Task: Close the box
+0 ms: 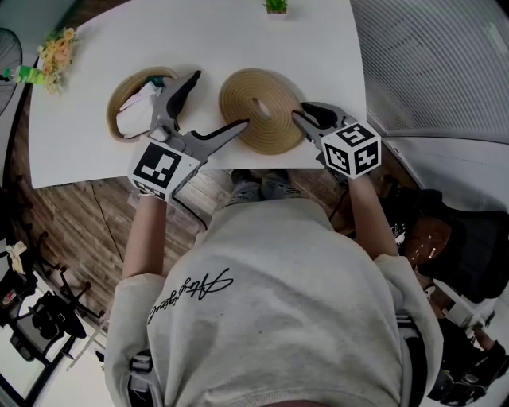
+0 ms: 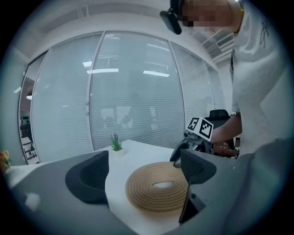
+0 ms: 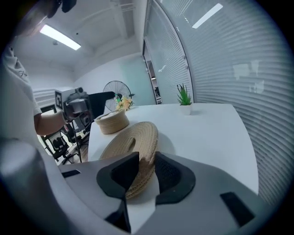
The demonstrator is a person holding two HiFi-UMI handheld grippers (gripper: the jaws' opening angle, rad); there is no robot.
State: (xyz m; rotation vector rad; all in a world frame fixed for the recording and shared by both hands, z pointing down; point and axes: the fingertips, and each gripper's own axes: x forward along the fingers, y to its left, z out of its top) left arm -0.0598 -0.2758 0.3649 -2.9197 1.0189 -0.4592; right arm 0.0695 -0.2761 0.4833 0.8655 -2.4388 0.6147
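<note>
Head view: a person standing at a white table [image 1: 87,155] works a two-jaw gripper in each hand, with a round woven box [image 1: 114,111] and its coiled woven lid [image 1: 262,103] lying side by side and apart. The box sits open at the left of the table, something white [image 1: 137,107] showing inside it. The lid lies just to its right, near the table's front edge, not on the box.

The right gripper [image 1: 301,116] is clamped on the lid's near right rim. The right gripper view shows the woven edge pinched between both dark pads, the jaws narrow. The lid appears tipped, its held edge raised off the tabletop, though the wide-angle lens makes the tilt hard to judge.

The left gripper [image 1: 220,99] is spread wide and holds nothing. One fingertip reaches over the box's right rim, the other points at the lid's left edge. In the left gripper view the lid lies ahead, framed between the two parted pads, and neither touches it.

A small potted plant [image 1: 276,6] stands at the table's far edge, and a bunch of pale flowers [image 1: 54,49] lies at the far left corner. Slatted blinds [image 3: 239,78] line the curved wall behind.
</note>
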